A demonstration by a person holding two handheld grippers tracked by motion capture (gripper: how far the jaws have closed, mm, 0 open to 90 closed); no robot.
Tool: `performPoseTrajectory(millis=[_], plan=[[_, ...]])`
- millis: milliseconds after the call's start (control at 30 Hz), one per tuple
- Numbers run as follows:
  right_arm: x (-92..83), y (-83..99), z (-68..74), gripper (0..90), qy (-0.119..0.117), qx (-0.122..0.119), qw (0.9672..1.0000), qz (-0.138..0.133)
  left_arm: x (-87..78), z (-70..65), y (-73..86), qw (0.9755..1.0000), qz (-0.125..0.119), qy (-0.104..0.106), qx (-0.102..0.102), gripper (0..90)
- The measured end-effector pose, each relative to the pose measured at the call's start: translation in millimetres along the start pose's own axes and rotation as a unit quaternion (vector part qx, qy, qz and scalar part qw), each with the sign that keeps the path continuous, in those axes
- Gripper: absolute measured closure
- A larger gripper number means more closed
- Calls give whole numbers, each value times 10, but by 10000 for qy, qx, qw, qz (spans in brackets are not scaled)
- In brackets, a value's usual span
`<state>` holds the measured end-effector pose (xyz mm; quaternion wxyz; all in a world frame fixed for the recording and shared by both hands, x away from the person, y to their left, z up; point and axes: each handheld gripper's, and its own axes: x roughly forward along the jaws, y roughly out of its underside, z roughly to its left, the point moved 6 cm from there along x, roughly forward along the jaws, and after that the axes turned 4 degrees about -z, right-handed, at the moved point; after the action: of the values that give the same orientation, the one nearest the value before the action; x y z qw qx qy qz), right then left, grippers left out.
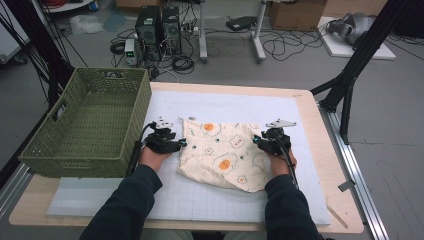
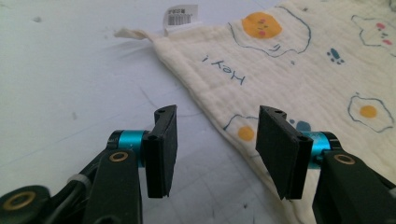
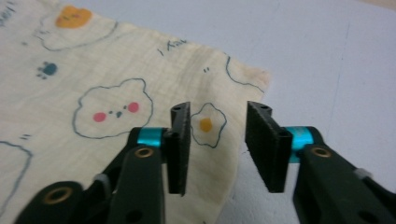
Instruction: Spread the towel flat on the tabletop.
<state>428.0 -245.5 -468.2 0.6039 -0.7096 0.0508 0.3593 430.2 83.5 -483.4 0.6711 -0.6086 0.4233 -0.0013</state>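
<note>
My pale wooden desk (image 1: 320, 150) carries a white gridded mat (image 1: 200, 197). On it lies a crinkled cream muslin cloth printed with fried eggs (image 1: 225, 155), between my left claw (image 1: 184, 144) and right claw (image 1: 256, 140), both gaping, beside a green woven basket (image 1: 85, 125).

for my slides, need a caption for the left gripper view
Open left gripper poised at the edge of a cream egg-print cloth on the white mat.

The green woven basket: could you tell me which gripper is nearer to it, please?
Left. The left gripper sits just beside the green woven basket; the right gripper is across the cream printed cloth.
</note>
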Motion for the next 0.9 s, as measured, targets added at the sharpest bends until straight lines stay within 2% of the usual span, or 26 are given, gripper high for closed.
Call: performPoseTrajectory(millis=[67,167,200,267,300,333,367,467,533,600,633,667,733,800,833,867,900], plan=[[-75,-7,-3,495,-23,-55,10000,-69,63,-30,-11,10000,11,-41,85,464],[-186,6,4,443,-63,-34,9999,-138,85,-81,-4,9992,10,-149,372,472],[-227,21,-4,442,-96,-50,9998,-163,81,-106,-4,9991,8,4,423,522],[-263,57,-13,431,-159,-38,9998,-123,78,-154,-7,9979,-4,152,634,710],[-271,78,-14,431,-163,-48,9998,-97,82,-166,-6,9972,-1,168,734,853],[-273,96,-11,431,-197,-50,9998,-79,87,-163,-12,9971,-31,116,751,856],[-270,122,-2,432,-258,-38,9997,-35,93,-121,-21,9973,-87,-27,734,863],[-227,208,58,434,-353,-113,9992,171,79,50,-38,9975,-223,-424,512,865],[-190,247,100,435,-416,-110,9987,276,61,132,-51,9970,-314,-573,423,865],[-130,285,152,435,-501,-164,9978,405,51,205,-80,9955,-515,-743,278,865],[-93,298,185,438,-531,-206,9974,450,51,230,-82,9956,-531,-747,204,865],[-83,286,199,476,-554,-181,9975,394,56,240,-83,9955,-545,-765,123,865],[-59,267,229,596,-646,-205,9971,351,56,249,-89,9955,-574,-749,84,865],[-46,247,274,837,-800,-327,9956,357,61,241,-114,9960,-543,-702,95,864],[-41,233,287,860,-728,-426,9957,379,65,221,-131,9961,-564,-667,98,864],[-42,215,270,864,-431,-622,9963,402,67,204,-139,9964,-550,-625,128,861],[-47,202,245,864,-268,-654,9968,378,73,182,-145,9967,-534,-589,190,852]])
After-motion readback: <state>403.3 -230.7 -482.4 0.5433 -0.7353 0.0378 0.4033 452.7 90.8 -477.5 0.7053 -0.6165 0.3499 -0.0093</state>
